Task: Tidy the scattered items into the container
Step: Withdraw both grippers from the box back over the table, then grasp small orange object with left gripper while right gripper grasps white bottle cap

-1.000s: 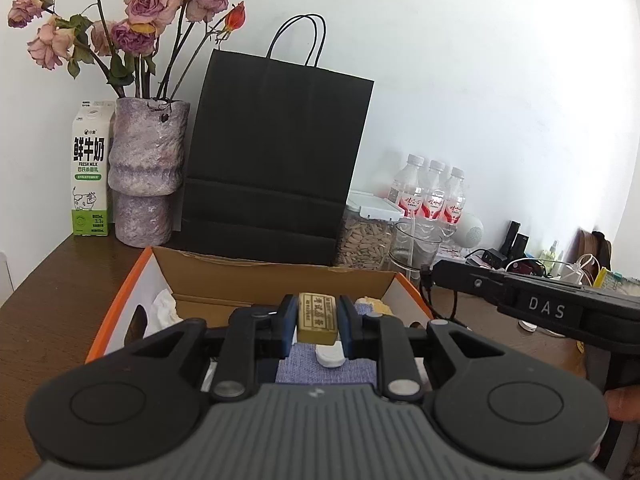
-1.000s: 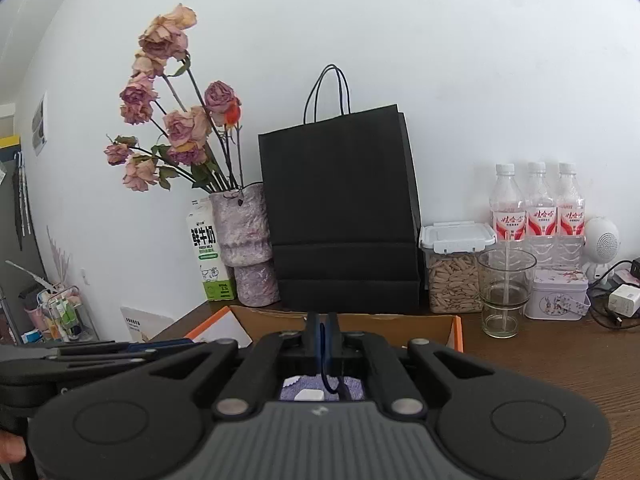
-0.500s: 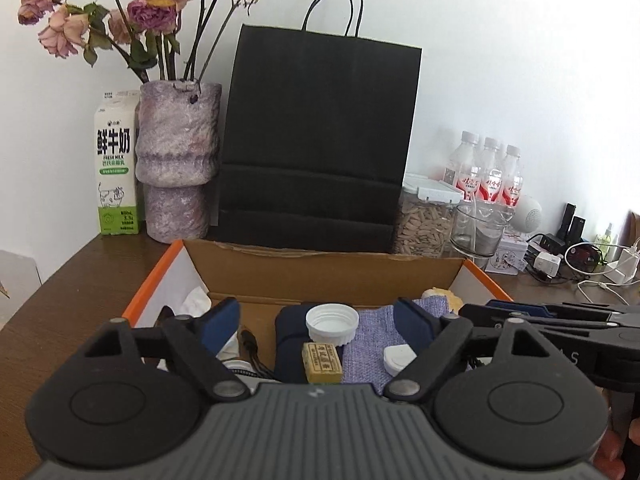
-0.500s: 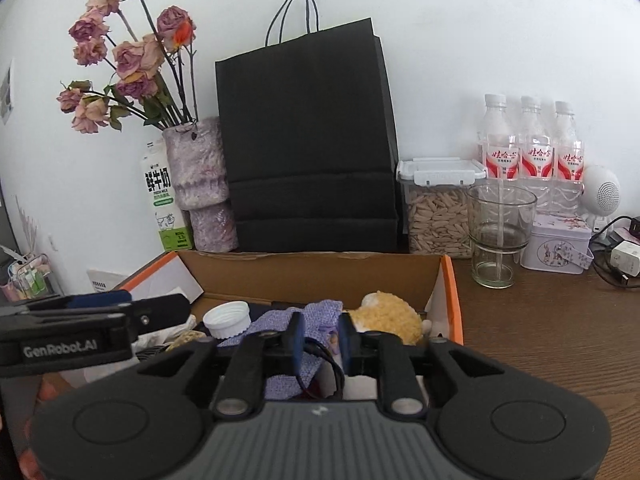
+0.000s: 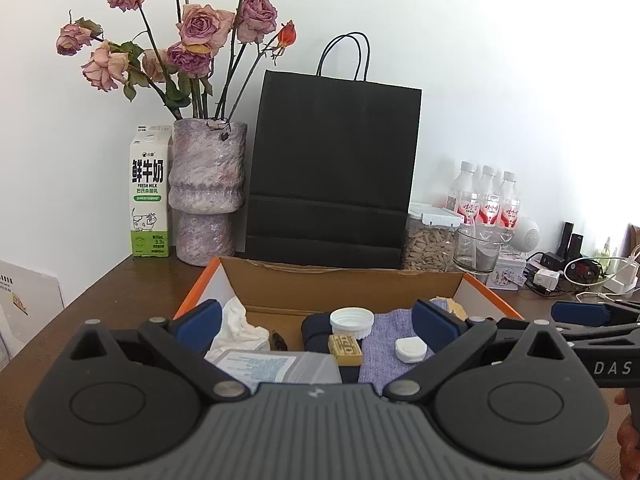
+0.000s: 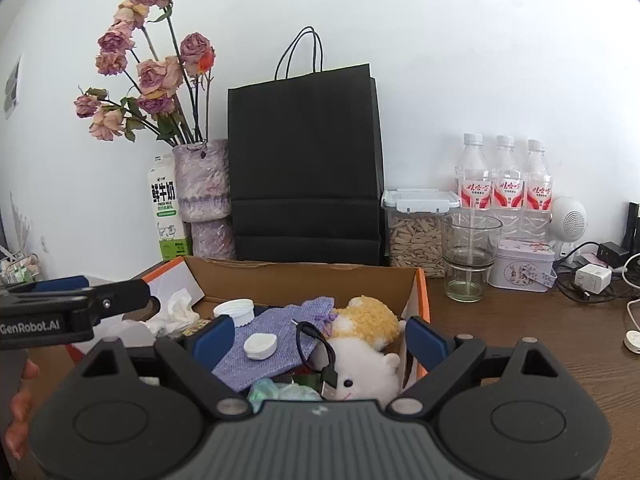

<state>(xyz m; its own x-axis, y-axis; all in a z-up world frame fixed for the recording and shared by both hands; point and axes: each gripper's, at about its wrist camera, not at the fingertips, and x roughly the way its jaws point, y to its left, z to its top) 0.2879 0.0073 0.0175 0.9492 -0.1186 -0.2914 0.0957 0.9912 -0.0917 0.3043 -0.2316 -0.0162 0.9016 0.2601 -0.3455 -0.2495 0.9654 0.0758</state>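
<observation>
Box [image 5: 344,280] on table, holds cloth [image 6: 276,340], caps, plush toy [image 6: 360,344], cable [image 6: 320,348]: light, soft; pinch by edges. Left tongs [image 5: 316,326] and right tongs [image 6: 316,338] just opened, apart, empty.

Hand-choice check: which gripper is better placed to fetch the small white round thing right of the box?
Right, probably: the right gripper, jaws just opened, gripping nothing, is on the box's right side, nearest the white round thing.

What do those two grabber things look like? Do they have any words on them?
Both are black plastic with round discs, silver rivets, grey ribbed bodies and blue finger pads. The left gripper reads "GenRobot.AI" on its side; the right gripper shows "DAS".
</observation>
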